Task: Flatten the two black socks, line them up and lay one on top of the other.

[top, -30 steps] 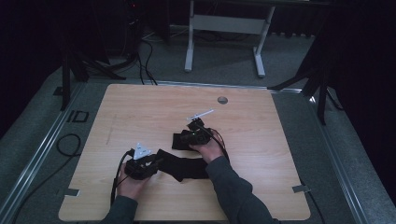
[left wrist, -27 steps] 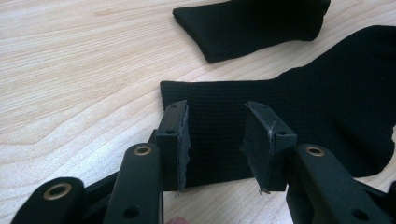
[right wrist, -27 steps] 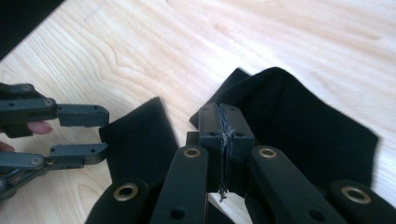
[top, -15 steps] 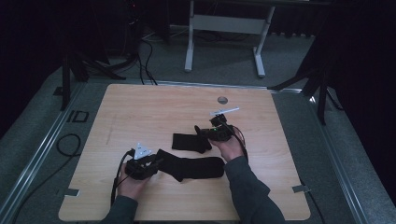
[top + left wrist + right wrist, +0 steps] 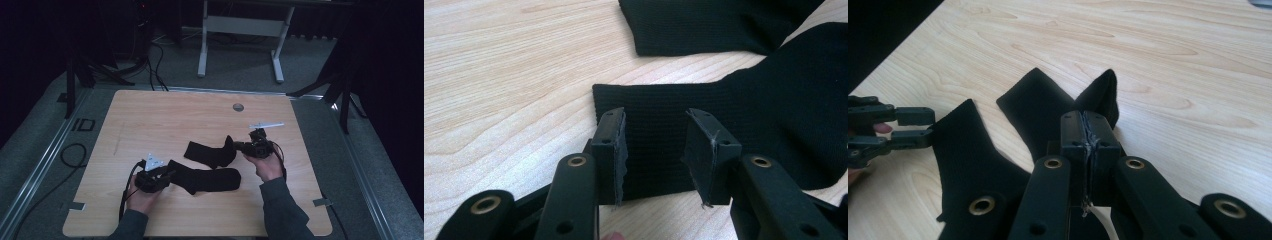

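Nearest, left gripper [image 5: 165,174]: jaws spread over the cuff of the near sock [image 5: 724,130], pads either side of the fabric, not pinching; held low at the table's [image 5: 150,115] front left.
Near sock: lies flat along the front of the tabletop, cuff by the left gripper, bare wood just in front of it before the near edge.
Right gripper [image 5: 238,146]: jaws pressed together on a raised fold of the far sock [image 5: 207,151], at centre right.
Far sock: just beyond the near sock, one end lifted off the wood in the right gripper's view.
Open room: broad bare wood across the far half and left side; a small round grommet [image 5: 238,107] near the far edge.
Since a second ago: right gripper has carried its end of the far sock rightward, drawing it away from the near sock; left gripper has stayed put.
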The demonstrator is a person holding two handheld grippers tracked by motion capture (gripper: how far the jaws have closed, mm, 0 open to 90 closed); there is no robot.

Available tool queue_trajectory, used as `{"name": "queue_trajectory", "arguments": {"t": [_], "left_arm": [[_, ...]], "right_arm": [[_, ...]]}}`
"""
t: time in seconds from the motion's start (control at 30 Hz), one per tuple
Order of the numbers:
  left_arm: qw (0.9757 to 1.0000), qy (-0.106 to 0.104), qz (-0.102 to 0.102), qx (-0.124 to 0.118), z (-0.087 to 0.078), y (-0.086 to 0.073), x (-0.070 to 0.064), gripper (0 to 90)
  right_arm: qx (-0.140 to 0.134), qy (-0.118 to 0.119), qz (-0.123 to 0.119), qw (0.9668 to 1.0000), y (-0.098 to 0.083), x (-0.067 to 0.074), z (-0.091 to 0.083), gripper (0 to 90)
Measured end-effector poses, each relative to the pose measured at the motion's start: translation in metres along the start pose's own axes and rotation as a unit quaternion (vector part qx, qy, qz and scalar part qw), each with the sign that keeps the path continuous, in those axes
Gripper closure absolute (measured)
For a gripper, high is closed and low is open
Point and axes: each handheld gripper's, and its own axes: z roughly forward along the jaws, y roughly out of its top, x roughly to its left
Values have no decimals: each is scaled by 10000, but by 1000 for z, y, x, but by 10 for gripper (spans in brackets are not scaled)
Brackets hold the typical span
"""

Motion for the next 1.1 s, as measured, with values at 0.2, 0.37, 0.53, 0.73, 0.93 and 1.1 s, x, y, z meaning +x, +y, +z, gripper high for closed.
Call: {"name": "queue_trajectory", "arguments": {"t": [0.2, 0.37, 0.53, 0.73, 0.93, 1.1], "left_arm": [[10000, -11, 11, 8, 0, 0, 0, 607], [10000, -17, 18, 22, 1, 0, 0, 607], [10000, -13, 15, 21, 1, 0, 0, 607], [10000, -12, 7, 19, 1, 0, 0, 607], [10000, -4, 1, 24, 2, 0, -1, 607], [10000, -12, 1, 16, 1, 0, 0, 607]], "right_arm": [[274, -446, -196, 9984, -8, -12, -4, 878], [490, -774, -286, 9954, -13, -28, 0, 876], [705, -1198, -453, 9893, -16, -43, 4, 869], [832, -1526, -593, 9830, -16, -49, 3, 738], [854, -1330, -1179, 9804, -7, -40, 1, 639], [921, -1126, -1549, 9772, 1, -30, 6, 622]]}}
